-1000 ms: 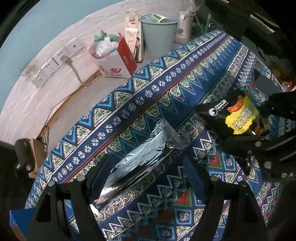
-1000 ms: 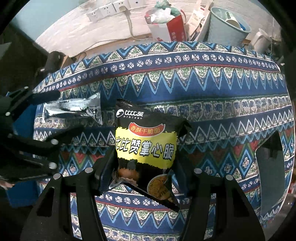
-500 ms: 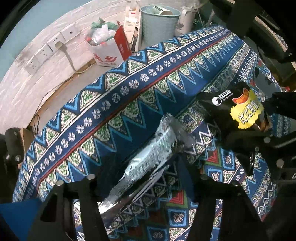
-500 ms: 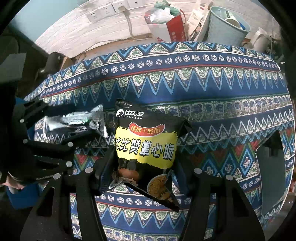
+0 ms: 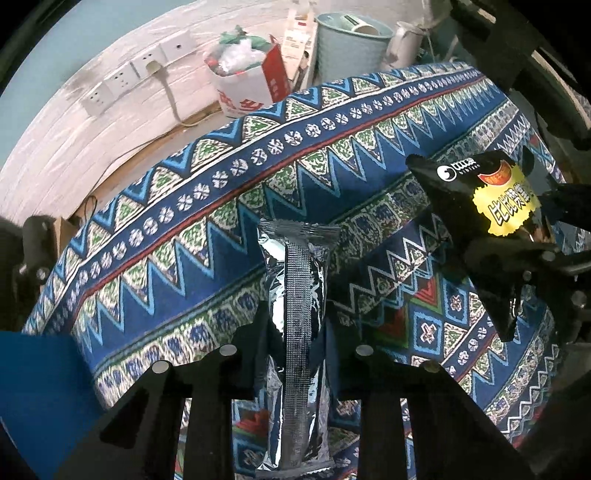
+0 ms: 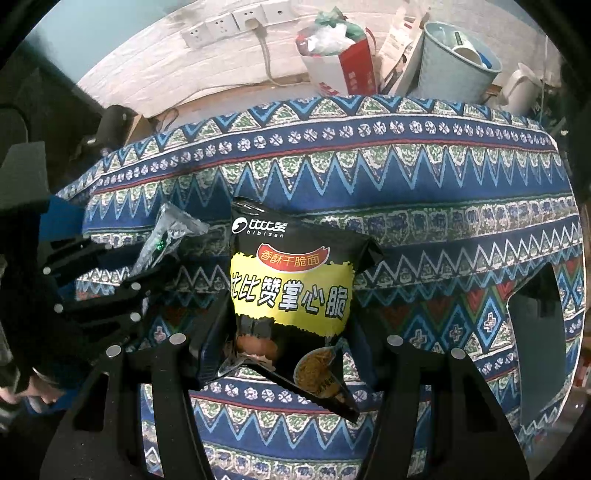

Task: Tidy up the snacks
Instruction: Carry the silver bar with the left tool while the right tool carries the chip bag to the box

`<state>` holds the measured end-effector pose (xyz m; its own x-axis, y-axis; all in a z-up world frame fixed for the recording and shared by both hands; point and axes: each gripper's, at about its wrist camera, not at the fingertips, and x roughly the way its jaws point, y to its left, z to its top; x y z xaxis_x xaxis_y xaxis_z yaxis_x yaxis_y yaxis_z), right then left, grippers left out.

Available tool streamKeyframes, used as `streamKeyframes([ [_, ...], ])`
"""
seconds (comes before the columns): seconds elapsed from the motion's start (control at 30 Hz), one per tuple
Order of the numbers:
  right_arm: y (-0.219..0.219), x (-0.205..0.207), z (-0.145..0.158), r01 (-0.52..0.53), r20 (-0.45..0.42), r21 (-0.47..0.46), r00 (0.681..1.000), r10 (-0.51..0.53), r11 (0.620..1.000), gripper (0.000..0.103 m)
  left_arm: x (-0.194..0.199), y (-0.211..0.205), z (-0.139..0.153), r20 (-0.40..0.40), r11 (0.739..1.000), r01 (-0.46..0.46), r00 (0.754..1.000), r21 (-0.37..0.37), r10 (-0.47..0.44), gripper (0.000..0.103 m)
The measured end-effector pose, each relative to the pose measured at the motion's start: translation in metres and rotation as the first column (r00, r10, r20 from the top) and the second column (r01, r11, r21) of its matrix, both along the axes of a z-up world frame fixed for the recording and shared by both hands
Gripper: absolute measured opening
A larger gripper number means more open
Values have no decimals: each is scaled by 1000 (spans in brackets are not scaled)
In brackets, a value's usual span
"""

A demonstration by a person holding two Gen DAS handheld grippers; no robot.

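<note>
At the lower centre of the left wrist view, the left gripper (image 5: 295,332) is clamped on a silver foil pack (image 5: 297,306), its two black fingers pressing the pack's sides. The pack runs straight up the frame, seam side to the camera, its crimped top edge near mid-frame and its bottom end at the lower edge. Behind it spreads the patterned cloth (image 5: 229,206), blue with zigzag bands. At the right of the frame the black bag (image 5: 491,206), with a yellow label, is held in the right gripper (image 5: 517,254), whose dark frame fills the right edge. In the lower left corner is a blue box (image 5: 40,387). Along the top, on the floor beyond the cloth, stand a white-and-red sack (image 5: 247,85), a pale blue bin (image 5: 351,48) and a white kettle (image 5: 406,44); wall sockets (image 5: 136,77) line the upper left.

At the lower centre of the right wrist view, the right gripper (image 6: 288,332) is closed on the black bag (image 6: 291,295), pinching its lower part so that the bag stands upright facing the camera, printed front in full view. It hangs above the cloth (image 6: 424,184). At the left of the frame the left gripper (image 6: 147,266) holds the foil pack (image 6: 166,236), which tilts up and to the right, just beside the bag's left edge but not touching it. A hand (image 6: 18,384) shows at the lower left edge. Across the top are the sockets (image 6: 236,22), the sack (image 6: 340,62), the bin (image 6: 454,62) and the kettle (image 6: 521,88).
</note>
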<state>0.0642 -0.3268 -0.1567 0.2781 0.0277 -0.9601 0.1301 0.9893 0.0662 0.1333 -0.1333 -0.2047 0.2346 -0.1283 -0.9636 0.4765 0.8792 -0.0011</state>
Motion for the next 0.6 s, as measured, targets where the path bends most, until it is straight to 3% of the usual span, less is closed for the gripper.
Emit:
streamKeyframes([
  [0.6, 37, -17, 44, -63, 85, -31, 994, 65, 998, 59, -42, 36, 67, 90, 991, -117, 988, -61, 122, 25],
])
